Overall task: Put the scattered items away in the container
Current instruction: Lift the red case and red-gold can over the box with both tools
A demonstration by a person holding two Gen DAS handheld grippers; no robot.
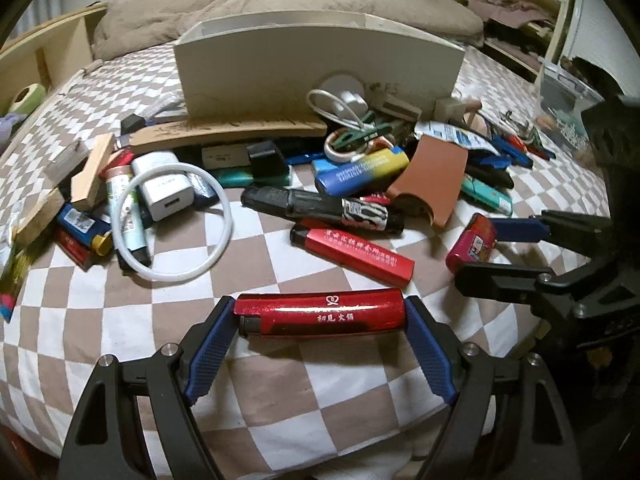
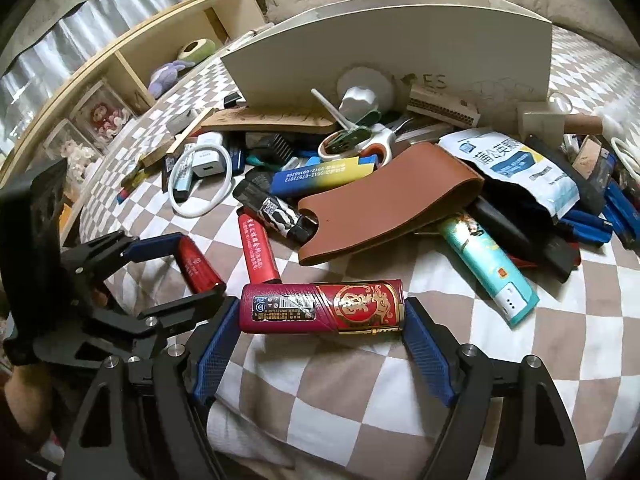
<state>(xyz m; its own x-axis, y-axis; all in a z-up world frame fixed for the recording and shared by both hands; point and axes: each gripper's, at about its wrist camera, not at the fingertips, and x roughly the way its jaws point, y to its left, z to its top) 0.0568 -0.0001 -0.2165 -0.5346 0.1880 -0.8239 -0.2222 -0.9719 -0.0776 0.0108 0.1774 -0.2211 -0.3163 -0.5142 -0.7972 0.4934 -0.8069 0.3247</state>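
My left gripper [image 1: 320, 314] is shut on a glossy red lighter [image 1: 324, 322], with a blue pad pressing on each end, just above the checkered sheet. In the right wrist view the same left gripper [image 2: 192, 268] and red lighter [image 2: 198, 266] show at the left. My right gripper [image 2: 322, 314] is shut endwise on a crimson lighter with a gold emblem [image 2: 320, 308]. The left wrist view shows that right gripper [image 1: 496, 252] and crimson lighter [image 1: 470, 242] at the right. The cream box [image 1: 320, 60] stands behind the pile of small items.
Loose on the sheet lie another red lighter [image 1: 352, 254], a black marker [image 1: 320, 208], a brown leather sleeve [image 1: 432, 184], a blue-yellow lighter [image 1: 360, 170], a white cable ring [image 1: 172, 220] and a charger. A wooden shelf [image 2: 132, 56] runs along the left.
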